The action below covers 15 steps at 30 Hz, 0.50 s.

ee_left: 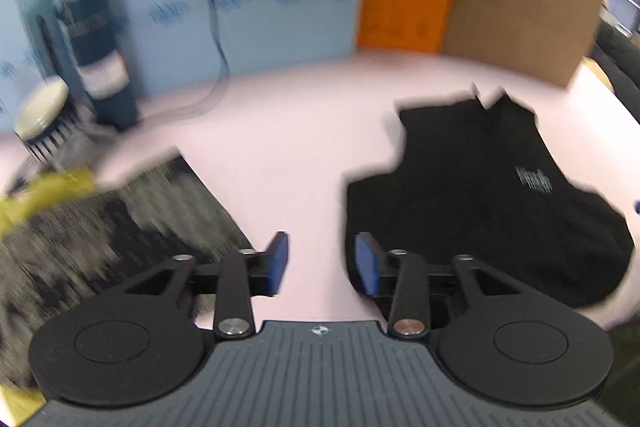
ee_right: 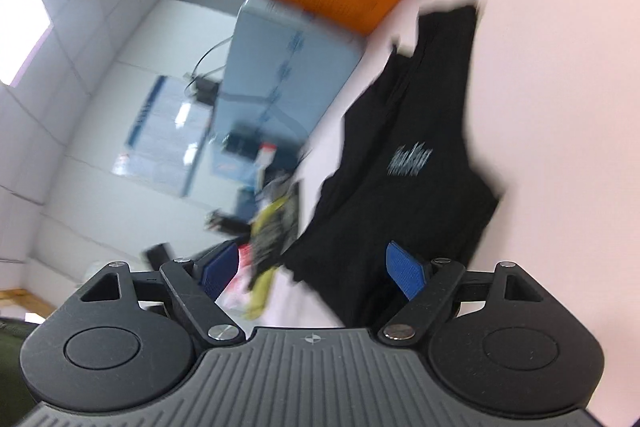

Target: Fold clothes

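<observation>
Both grippers empty, jaws apart: left gripper (ee_left: 322, 265), right gripper (ee_right: 314, 273). Black garment (ee_left: 488, 211) lies folded on pink table (ee_left: 280, 131), pale chest print blurred, unreadable. Grey patterned cloth (ee_left: 112, 223) at left, cut off

Each hand-held gripper (ee_left: 322, 265) (ee_right: 314, 271): black linkage arms, blue pads, silver screws, ribbed grey body

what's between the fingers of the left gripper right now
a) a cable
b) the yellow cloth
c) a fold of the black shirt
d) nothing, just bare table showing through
d: the left gripper stands open with only the pale pink table showing in the gap; the black shirt lies flat off to its right, untouched by the fingers.
</observation>
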Motion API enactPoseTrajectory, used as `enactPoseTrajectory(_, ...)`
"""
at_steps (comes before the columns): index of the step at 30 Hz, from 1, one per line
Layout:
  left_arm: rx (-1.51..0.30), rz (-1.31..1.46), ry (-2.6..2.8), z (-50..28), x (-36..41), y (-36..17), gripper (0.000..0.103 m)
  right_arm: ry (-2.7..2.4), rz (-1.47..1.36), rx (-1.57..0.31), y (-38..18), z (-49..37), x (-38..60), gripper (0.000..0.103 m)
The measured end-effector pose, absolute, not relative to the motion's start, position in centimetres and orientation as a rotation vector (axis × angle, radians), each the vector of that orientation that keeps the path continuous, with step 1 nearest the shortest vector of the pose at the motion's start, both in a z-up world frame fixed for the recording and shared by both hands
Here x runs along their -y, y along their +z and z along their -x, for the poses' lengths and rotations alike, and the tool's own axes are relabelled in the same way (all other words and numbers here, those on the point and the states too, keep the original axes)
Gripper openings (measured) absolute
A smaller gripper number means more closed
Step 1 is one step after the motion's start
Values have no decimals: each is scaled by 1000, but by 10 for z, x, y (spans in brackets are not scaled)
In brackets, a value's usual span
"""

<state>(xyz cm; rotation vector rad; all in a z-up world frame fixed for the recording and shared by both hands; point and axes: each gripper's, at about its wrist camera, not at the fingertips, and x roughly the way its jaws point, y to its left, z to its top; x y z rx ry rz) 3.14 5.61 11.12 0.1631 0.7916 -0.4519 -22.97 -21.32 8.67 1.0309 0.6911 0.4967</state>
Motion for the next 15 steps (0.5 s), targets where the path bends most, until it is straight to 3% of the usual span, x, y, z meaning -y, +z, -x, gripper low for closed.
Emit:
enactPoseTrajectory(3, -676, -231, -457, -63, -46, 157, 40, 421, -956, -605, 125, 214, 240, 80)
enactPoseTrajectory(5, -566, -290, -476, -80, -31, 197, 47, 400, -918, -521, 156, 198, 252, 80)
enactPoseTrajectory(7, -446, -329, -498, -94, -15, 237, 61, 384, -884, -430, 187, 183, 262, 83)
enactPoseTrajectory(10, -279, -355, -535, -105, 6, 285, 73, 382, -856, -277, 225, 165, 270, 89)
enactPoseTrajectory(13, -175, -305, -566, -113, 21, 302, 83, 395, -858, -140, 236, 153, 270, 95)
enactPoseTrajectory(15, -207, -244, -602, -124, 32, 289, 83, 370, -864, -135, 224, 142, 265, 96)
